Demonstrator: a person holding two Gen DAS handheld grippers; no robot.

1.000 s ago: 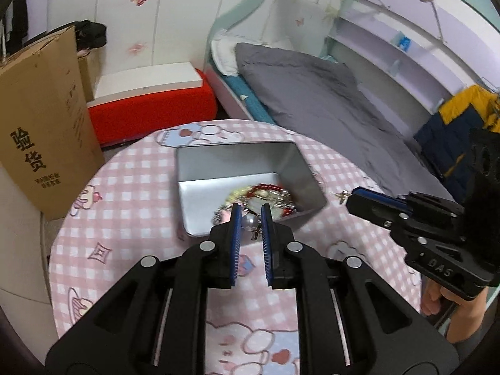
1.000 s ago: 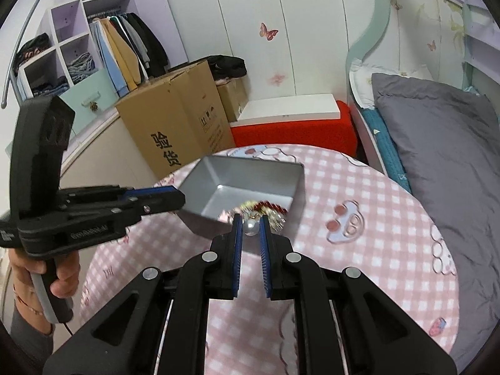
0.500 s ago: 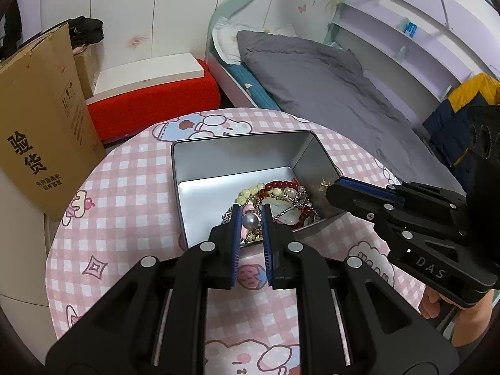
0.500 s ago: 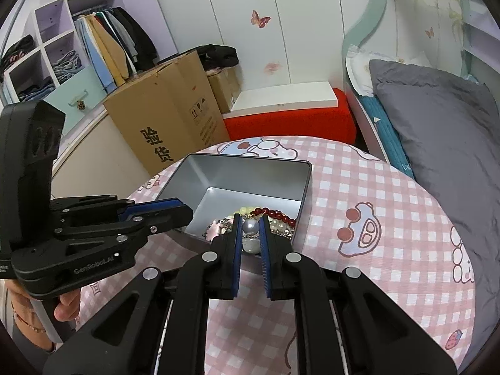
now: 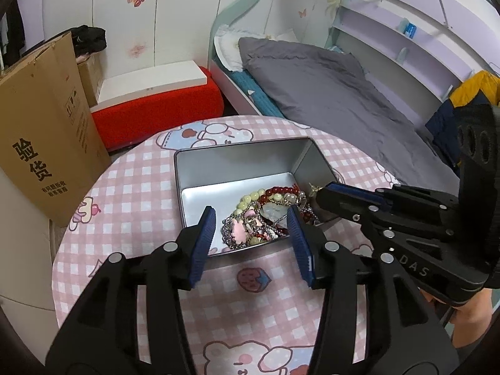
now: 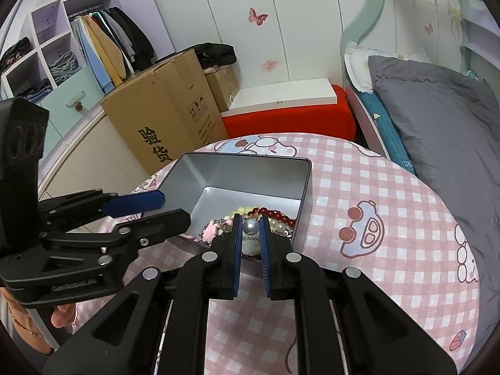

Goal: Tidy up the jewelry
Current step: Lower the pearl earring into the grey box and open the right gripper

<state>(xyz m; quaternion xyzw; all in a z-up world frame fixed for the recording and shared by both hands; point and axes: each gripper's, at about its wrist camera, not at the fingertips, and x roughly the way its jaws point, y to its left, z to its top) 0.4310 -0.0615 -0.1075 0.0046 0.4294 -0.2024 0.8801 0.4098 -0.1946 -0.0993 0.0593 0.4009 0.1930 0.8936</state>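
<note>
Item 1, nearest: my left gripper (image 5: pixel 251 218), fingers spread wide and holding nothing, poised over the near edge of the tin; its blue pads (image 5: pixel 203 243) flank the jewelry heap without touching it, as far as I can tell.

Item 2: my right gripper (image 6: pixel 250 228), fingers drawn in narrow and clamped on a pale grey pearl bead (image 6: pixel 250 227), held at the tin's near wall. In the left view its tips carry a small gold piece, too small for me to name.

Item 3: silver metal tin (image 5: pixel 237 156), open-topped, rectangular, sitting on the round table (image 5: pixel 131 193) with its pink checked cartoon cloth.

Item 4: jewelry pile (image 5: pixel 265 218), tangled in the tin's near right corner: red beads, yellowish-green beads, silver chain, pink charms. The far half of the tin floor is bare.

Item 5, beyond the table: cardboard box (image 5: pixel 40 131) with black printed characters, red bench (image 5: pixel 156 109) topped with a white board, grey bedding (image 5: pixel 328 100).

Item 6, farthest: open wardrobe (image 6: pixel 103 47) with hanging clothes.
</note>
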